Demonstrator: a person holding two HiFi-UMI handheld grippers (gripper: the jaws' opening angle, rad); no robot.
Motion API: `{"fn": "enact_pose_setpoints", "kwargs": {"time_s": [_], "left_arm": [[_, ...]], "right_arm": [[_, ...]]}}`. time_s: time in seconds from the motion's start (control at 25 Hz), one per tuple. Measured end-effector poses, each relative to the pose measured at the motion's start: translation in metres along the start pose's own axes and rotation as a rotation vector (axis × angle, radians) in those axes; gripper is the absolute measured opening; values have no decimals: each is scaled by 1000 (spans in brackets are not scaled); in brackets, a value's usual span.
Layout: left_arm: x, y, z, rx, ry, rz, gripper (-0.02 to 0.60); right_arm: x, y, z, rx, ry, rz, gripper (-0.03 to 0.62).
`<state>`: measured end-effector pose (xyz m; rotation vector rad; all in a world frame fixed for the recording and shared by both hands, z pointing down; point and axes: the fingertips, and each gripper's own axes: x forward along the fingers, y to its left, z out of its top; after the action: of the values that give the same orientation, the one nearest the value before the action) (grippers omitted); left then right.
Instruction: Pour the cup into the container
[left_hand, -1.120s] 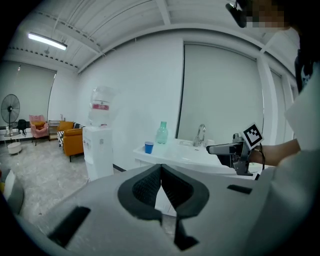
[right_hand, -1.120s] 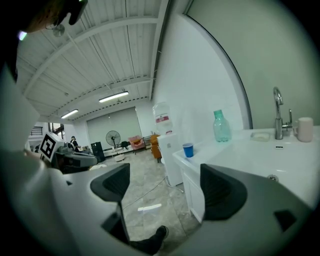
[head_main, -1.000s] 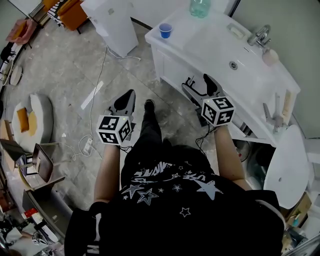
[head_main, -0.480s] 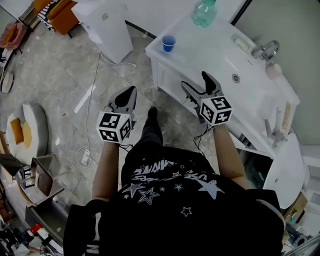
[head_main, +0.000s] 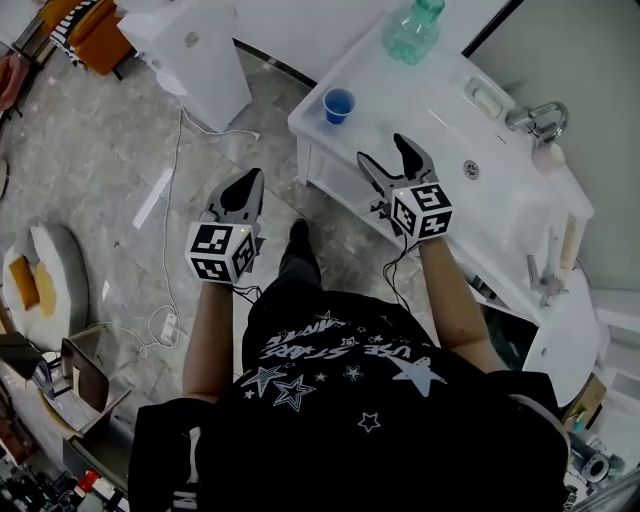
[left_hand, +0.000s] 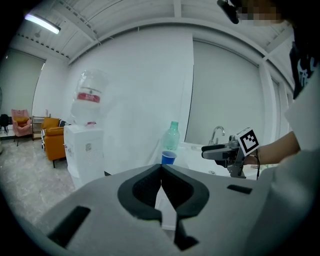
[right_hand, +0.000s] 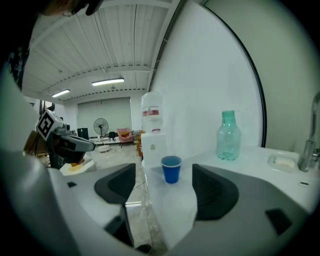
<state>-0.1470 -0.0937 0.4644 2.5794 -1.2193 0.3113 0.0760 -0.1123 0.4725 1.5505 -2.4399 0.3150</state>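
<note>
A small blue cup (head_main: 339, 105) stands upright near the left end of the white counter (head_main: 430, 100); a green plastic bottle (head_main: 413, 30) stands behind it by the wall. My right gripper (head_main: 383, 152) hovers at the counter's front edge, short of the cup. Its jaws are closing, with nothing between them. In the right gripper view the cup (right_hand: 171, 169) shows in the gap ahead of my right gripper (right_hand: 164, 172), with the bottle (right_hand: 228, 136) to the right. My left gripper (head_main: 252, 180) is shut and empty over the floor, left of the counter. The left gripper view shows the cup (left_hand: 168, 158) beyond its tips.
A sink basin (head_main: 470, 168) with a faucet (head_main: 540, 118) and soap dish (head_main: 487, 98) fills the counter's right part. A white water dispenser (head_main: 190, 50) stands on the floor at the left. Cables (head_main: 170, 200) lie on the tiled floor.
Both grippers have moved forward toward the counter, and the right one now reaches its front edge nearer the cup. The right jaws look slightly narrower.
</note>
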Motion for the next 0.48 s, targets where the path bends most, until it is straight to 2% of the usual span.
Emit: {"fn": "enact_pose_setpoints", "kwargs": {"time_s": [0.24, 0.48], "left_arm": [[34, 21, 11, 4, 19, -28, 9], [68, 41, 26, -34, 27, -68, 9]], "right_arm": [[49, -17, -12, -60, 87, 17, 362], [85, -27, -23, -96, 156, 37, 354]]}}
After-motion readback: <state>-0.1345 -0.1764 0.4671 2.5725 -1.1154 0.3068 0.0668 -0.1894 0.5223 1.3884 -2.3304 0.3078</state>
